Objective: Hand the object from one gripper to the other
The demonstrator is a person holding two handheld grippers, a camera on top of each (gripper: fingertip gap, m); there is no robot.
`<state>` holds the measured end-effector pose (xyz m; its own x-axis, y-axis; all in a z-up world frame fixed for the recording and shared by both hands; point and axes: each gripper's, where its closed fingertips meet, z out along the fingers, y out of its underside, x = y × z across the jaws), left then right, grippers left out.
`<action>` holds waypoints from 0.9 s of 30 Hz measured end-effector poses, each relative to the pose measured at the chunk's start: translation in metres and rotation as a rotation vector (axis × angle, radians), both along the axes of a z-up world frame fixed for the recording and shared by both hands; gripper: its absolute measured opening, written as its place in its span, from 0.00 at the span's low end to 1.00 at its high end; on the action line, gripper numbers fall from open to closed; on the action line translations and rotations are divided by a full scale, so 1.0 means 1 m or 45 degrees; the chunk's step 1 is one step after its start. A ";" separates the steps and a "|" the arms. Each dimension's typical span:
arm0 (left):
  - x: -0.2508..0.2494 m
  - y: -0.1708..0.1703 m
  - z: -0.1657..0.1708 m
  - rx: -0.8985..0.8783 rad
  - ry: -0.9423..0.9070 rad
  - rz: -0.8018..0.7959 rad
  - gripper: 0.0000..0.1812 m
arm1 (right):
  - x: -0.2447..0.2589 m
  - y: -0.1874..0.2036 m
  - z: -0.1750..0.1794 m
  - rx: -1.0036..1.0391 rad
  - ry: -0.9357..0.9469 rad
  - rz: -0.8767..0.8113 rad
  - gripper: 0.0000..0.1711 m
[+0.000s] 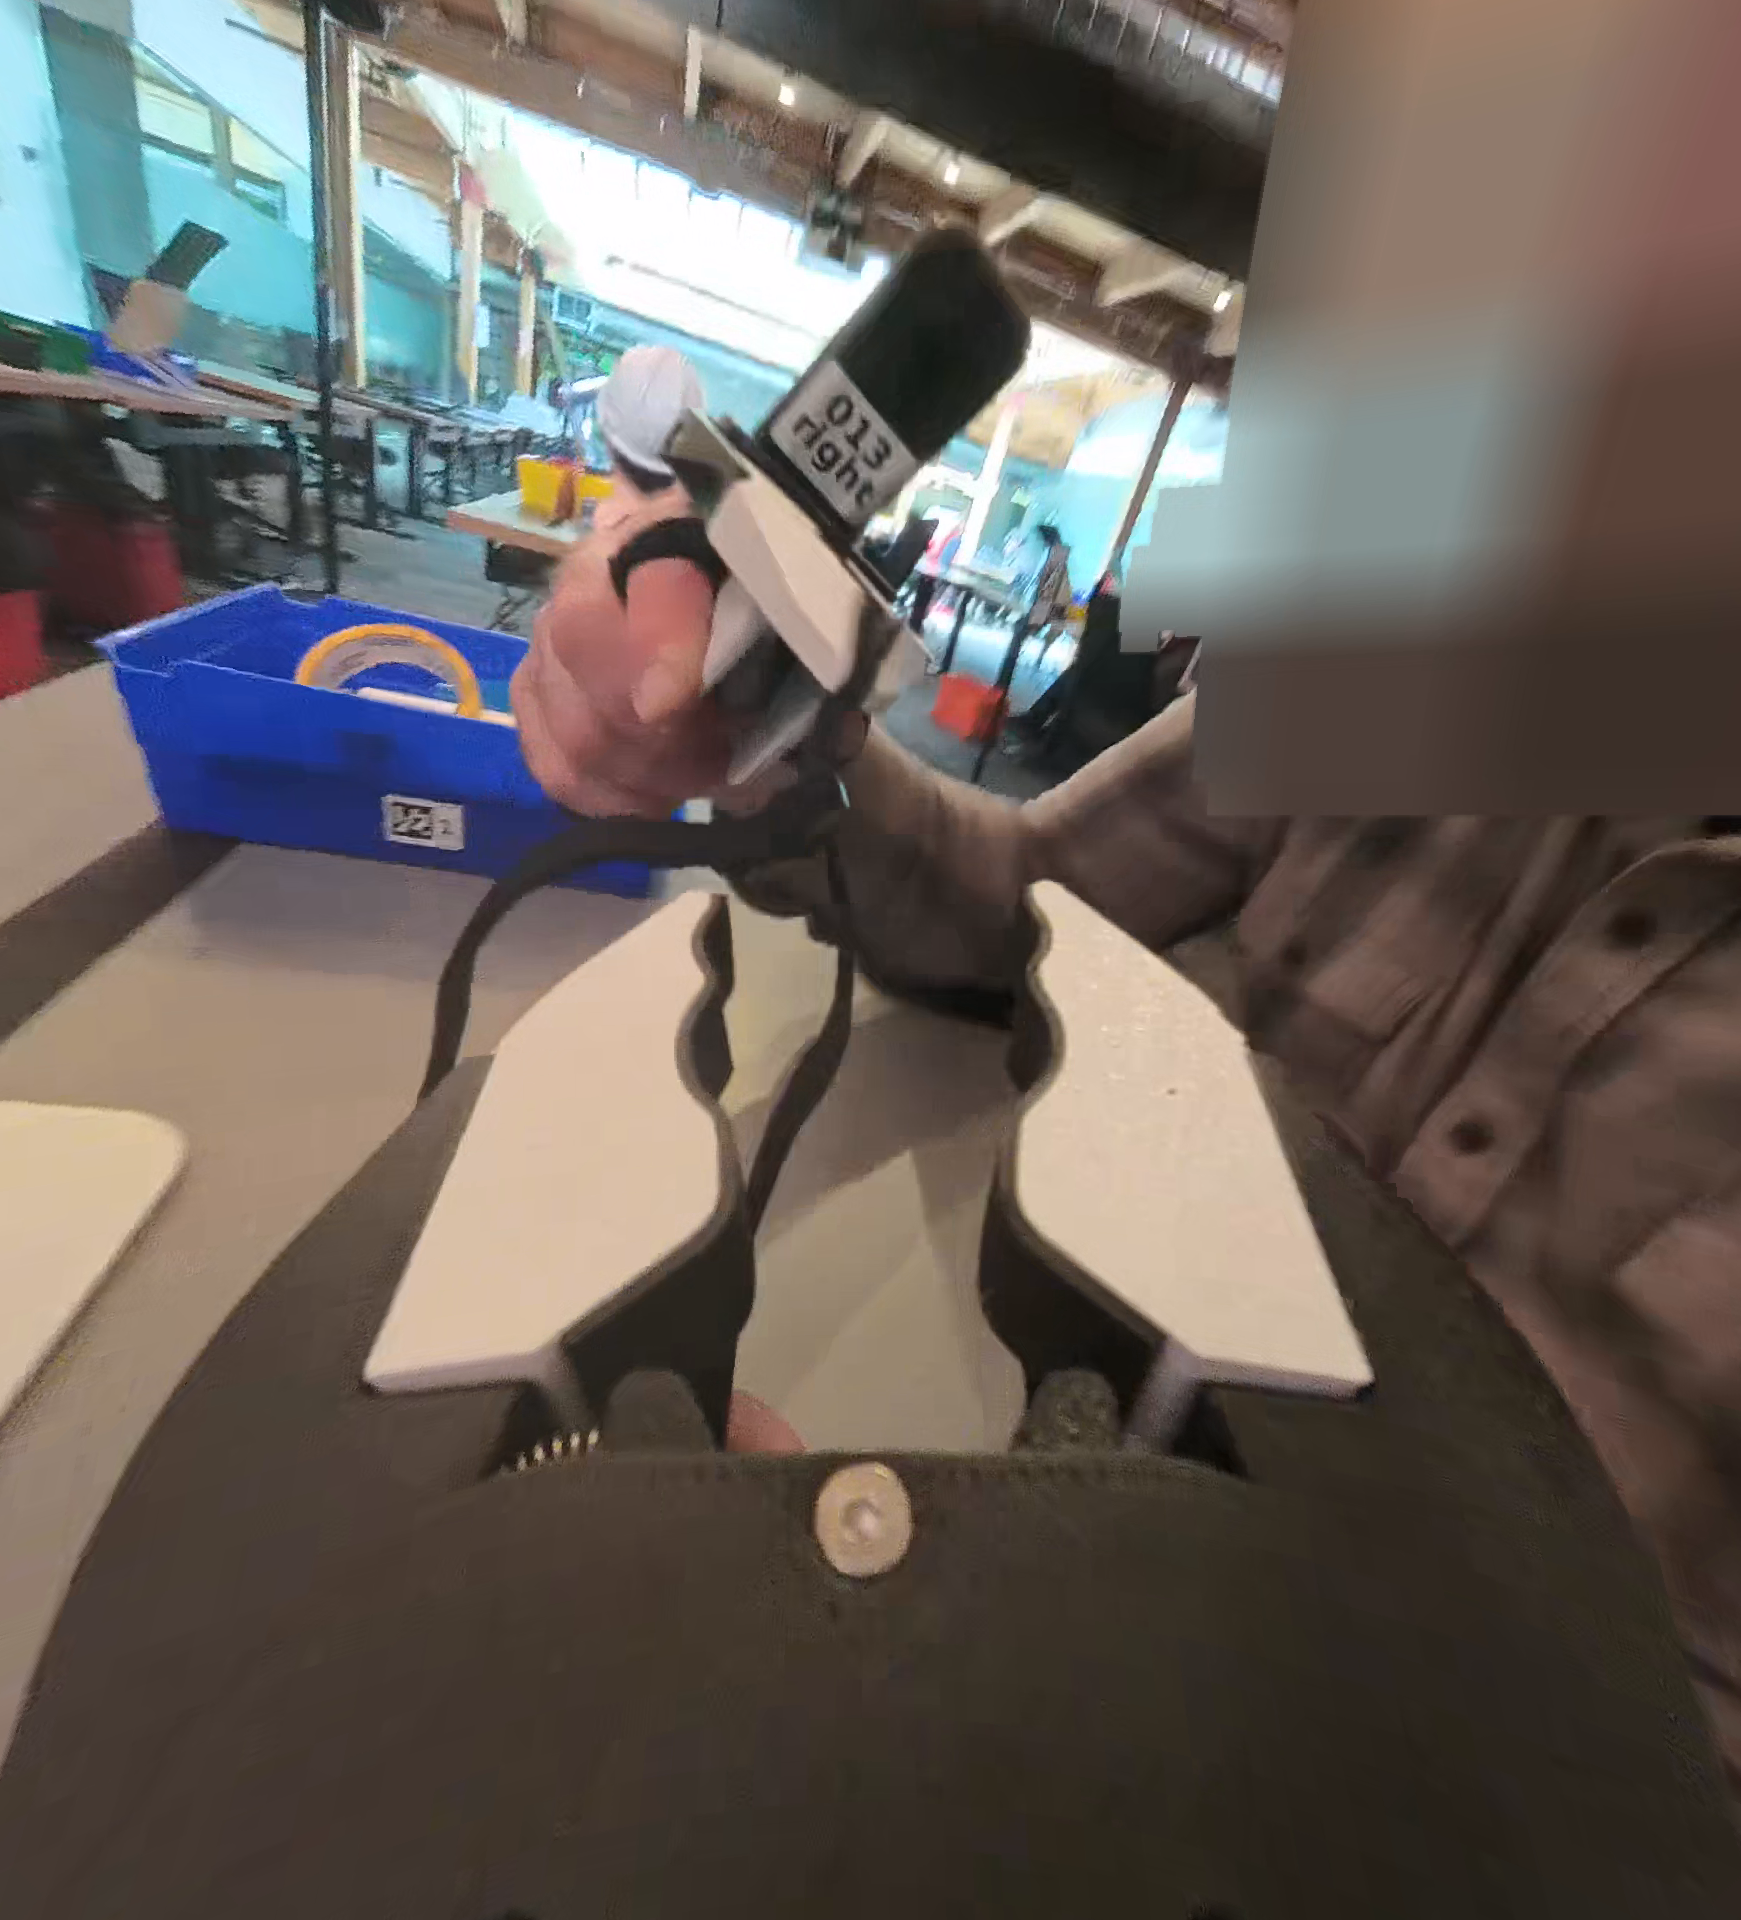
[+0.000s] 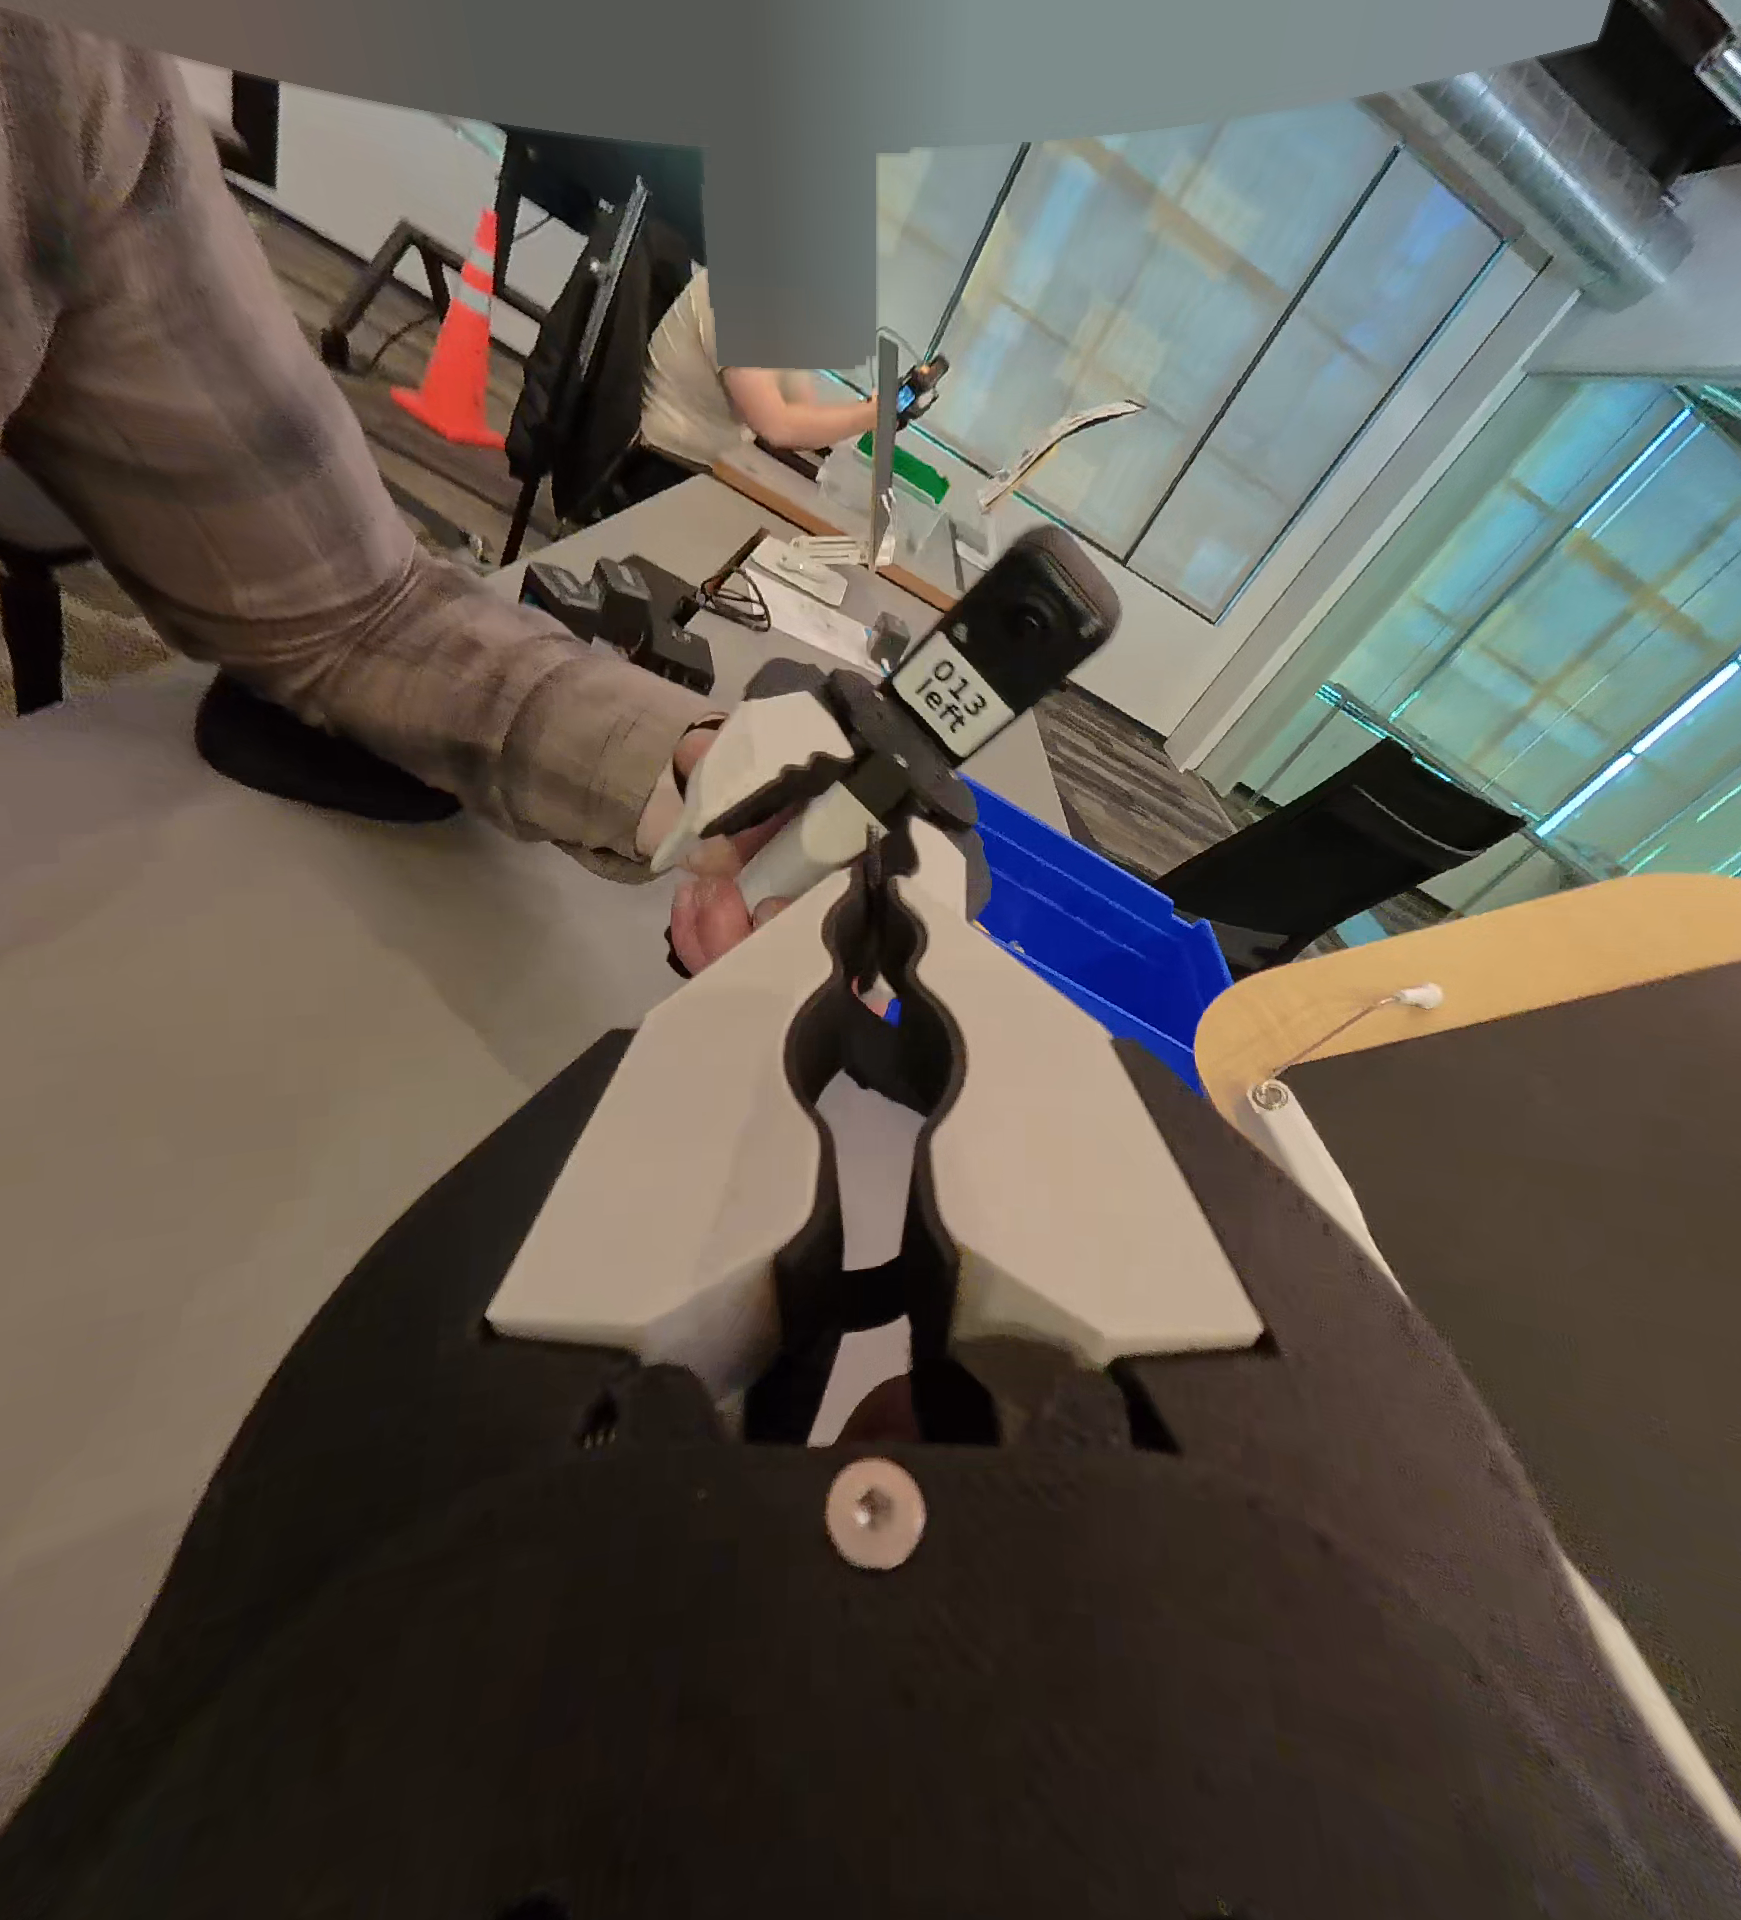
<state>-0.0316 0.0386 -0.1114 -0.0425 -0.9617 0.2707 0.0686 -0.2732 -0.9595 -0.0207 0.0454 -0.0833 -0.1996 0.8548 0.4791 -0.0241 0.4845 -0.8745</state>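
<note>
Two tongs meet mid-frame; we see right gripper (image 2: 871,940) clamped on black cord (image 2: 871,914), which hangs lengthwise between spread fingers of left gripper (image 1: 871,997) (nothing gripped); left must close across cord.

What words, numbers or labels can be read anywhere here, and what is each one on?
White sticker on the black camera, left wrist view: short black print, legible, but I don't copy writing.
Second white sticker on the other black camera, right wrist view: legible too, not copied.
Small tag on the blue bin: black-and-white marks, too blurred to read.
Nothing else is readable.
</note>
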 end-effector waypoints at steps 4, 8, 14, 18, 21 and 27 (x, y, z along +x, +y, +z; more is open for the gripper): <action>0.007 0.000 0.000 -0.186 -0.076 -0.071 0.29 | -0.006 -0.008 -0.009 0.103 -0.056 -0.013 0.00; 0.010 0.001 0.001 -0.221 -0.123 -0.078 0.28 | -0.011 -0.011 -0.014 0.148 -0.080 -0.022 0.00; 0.010 0.000 -0.004 -0.167 -0.060 -0.056 0.25 | -0.011 -0.006 -0.013 0.145 -0.075 -0.052 0.00; 0.002 0.009 -0.007 -0.096 0.003 0.026 0.25 | -0.010 0.003 -0.011 0.138 -0.064 -0.100 0.00; -0.001 0.006 -0.012 -0.080 0.049 0.002 0.24 | -0.009 0.005 -0.007 0.133 -0.042 -0.114 0.00; 0.004 0.026 -0.021 0.117 0.170 0.244 0.30 | -0.015 0.029 -0.007 0.077 -0.075 -0.299 0.00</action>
